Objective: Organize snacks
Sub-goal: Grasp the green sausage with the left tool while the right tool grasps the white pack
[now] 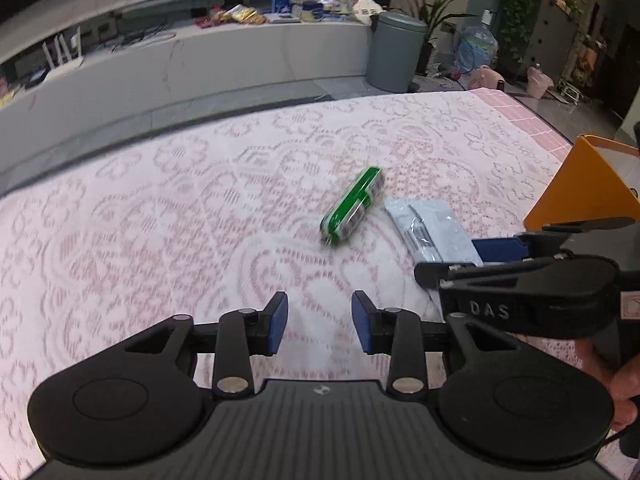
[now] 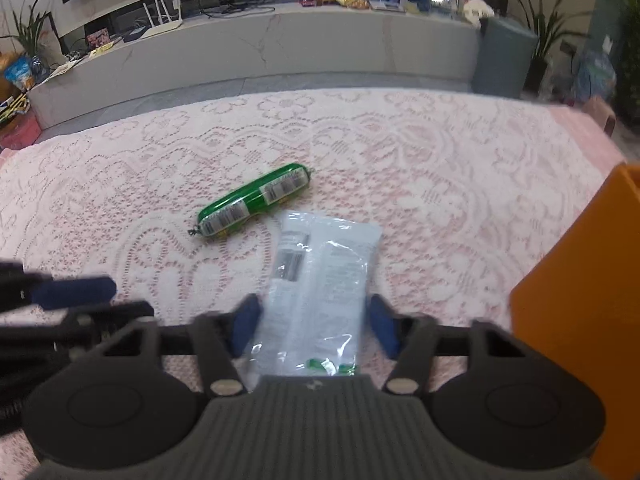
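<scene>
A green sausage snack point(image 1: 352, 208) point(image 2: 252, 202) lies in its wrapper on the pink lace tablecloth point(image 1: 160, 220). Just right of it lies a flat pale packet point(image 1: 430, 232) point(image 2: 320, 276). In the right wrist view my right gripper point(image 2: 316, 328) straddles the packet's near end. Its blue pads stand at the packet's edges with a small gap on the right, so it is open. My left gripper point(image 1: 320, 322) hovers over bare cloth, nearer than the sausage, open with nothing between its pads. One of its blue fingertips point(image 2: 76, 292) shows at the left of the right wrist view.
An orange box point(image 1: 580, 184) point(image 2: 580, 300) stands at the table's right edge, close to my right gripper point(image 1: 452, 260). A hand point(image 1: 624, 392) holds that gripper. Beyond the table are a grey bin point(image 1: 394, 52), a low white ledge point(image 2: 260, 48) with clutter, and potted plants.
</scene>
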`<state>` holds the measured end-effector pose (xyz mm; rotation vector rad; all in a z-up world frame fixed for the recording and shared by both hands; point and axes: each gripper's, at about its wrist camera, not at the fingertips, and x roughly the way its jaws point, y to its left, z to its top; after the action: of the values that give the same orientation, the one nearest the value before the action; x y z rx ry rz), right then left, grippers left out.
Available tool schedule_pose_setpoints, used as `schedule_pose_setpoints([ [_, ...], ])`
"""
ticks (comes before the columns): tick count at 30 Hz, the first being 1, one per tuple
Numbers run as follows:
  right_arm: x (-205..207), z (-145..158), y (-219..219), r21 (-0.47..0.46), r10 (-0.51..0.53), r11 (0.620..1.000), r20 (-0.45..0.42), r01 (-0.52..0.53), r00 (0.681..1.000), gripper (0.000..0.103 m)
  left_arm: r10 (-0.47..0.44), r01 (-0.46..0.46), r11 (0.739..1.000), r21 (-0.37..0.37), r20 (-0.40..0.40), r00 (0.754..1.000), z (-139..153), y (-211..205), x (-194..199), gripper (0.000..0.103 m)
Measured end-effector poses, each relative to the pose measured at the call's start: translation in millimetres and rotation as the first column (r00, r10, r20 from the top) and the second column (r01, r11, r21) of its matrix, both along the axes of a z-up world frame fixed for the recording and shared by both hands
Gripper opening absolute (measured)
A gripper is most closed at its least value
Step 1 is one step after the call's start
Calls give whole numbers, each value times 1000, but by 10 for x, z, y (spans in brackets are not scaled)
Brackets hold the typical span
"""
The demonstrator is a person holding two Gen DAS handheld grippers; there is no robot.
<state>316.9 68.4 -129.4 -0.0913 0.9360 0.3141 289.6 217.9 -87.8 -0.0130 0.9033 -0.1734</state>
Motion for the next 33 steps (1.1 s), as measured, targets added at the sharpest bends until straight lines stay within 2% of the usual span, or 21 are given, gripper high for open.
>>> schedule_pose_setpoints([
  [5, 7, 37, -115, 4, 1, 1000, 15, -1, 1000, 48, -76, 74, 997, 35, 55, 996, 39, -130, 197, 54],
  [9, 76, 34, -191, -18, 4, 1000, 16, -4, 1000, 48, -127, 122, 988, 91, 53, 990, -20, -273, 456, 55],
  [12, 107, 7, -244, 5, 3, 1000, -8, -3, 1000, 48, -173, 167, 978, 125, 46, 984, -67, -372, 615, 61],
  [17, 100, -4, -240, 7, 18, 1000, -2, -18, 1000, 49, -170, 161, 972, 169, 37, 985, -138, -467, 820, 61],
  [20, 110, 2, -246, 10, 23, 1000, -5, -23, 1000, 50, -139, 135, 977, 167, 7, 990, -217, -492, 892, 47],
  [22, 106, -3, -249, 10, 27, 1000, -2, -27, 1000, 51, -130, 126, 981, 145, 18, 991, -236, -496, 874, 39],
  [28, 90, 4, -239, -2, 39, 999, 6, -39, 999, 50, -106, 97, 983, 156, 49, 993, -211, -536, 722, 25],
  [33, 48, 19, -263, 12, 13, 1000, 17, -14, 1000, 48, -29, 20, 993, 116, 72, 997, -107, -468, 521, 24],
])
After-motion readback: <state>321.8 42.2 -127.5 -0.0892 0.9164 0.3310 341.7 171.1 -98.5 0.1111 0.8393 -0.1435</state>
